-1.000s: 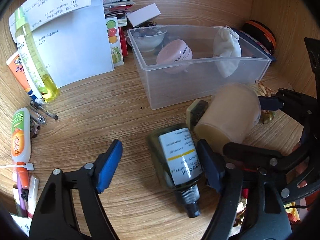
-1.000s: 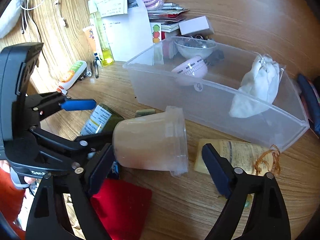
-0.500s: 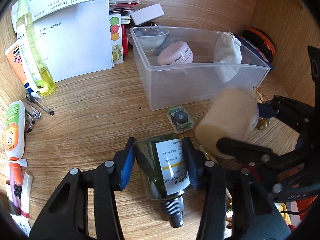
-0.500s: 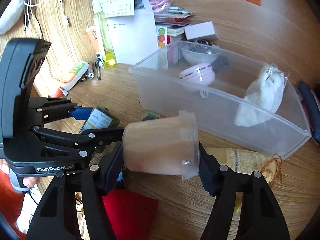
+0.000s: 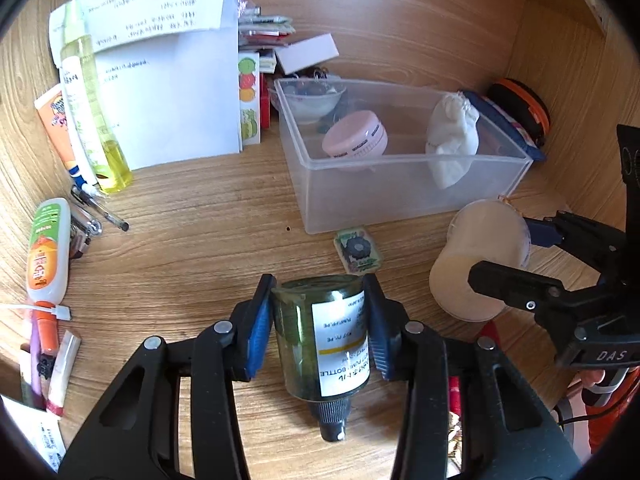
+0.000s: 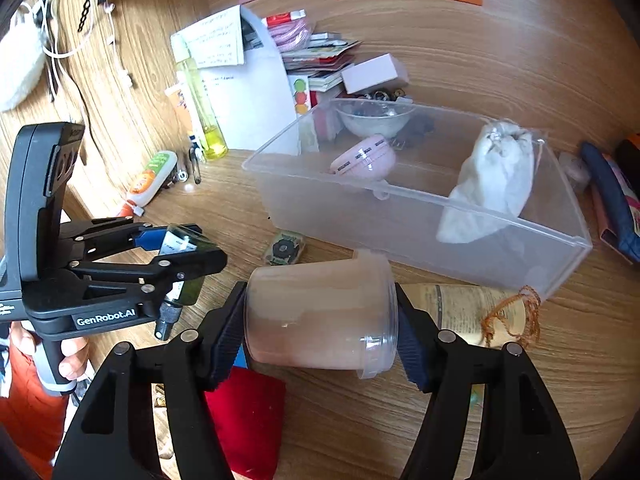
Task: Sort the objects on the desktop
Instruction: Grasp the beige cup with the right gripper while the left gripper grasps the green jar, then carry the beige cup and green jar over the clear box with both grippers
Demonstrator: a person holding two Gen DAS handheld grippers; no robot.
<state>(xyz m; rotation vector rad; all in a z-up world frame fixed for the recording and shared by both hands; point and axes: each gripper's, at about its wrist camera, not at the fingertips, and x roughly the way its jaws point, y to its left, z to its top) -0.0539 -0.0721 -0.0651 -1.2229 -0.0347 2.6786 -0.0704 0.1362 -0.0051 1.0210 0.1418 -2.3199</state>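
The left gripper (image 5: 318, 326) has its blue ribbed pads on both sides of a dark green glass bottle (image 5: 320, 340), and the jaws are closing on it; white label, black threaded neck pointing back at the camera. The right gripper (image 6: 320, 324) is clamped around a cloudy beige plastic tub (image 6: 320, 316) lying sideways, lifted off the wood-grain desk (image 5: 200, 216). Just behind sits a clear plastic box (image 6: 420, 216) with a round pink jar (image 6: 362, 158) and a white cloth pouch (image 6: 488, 176) inside.
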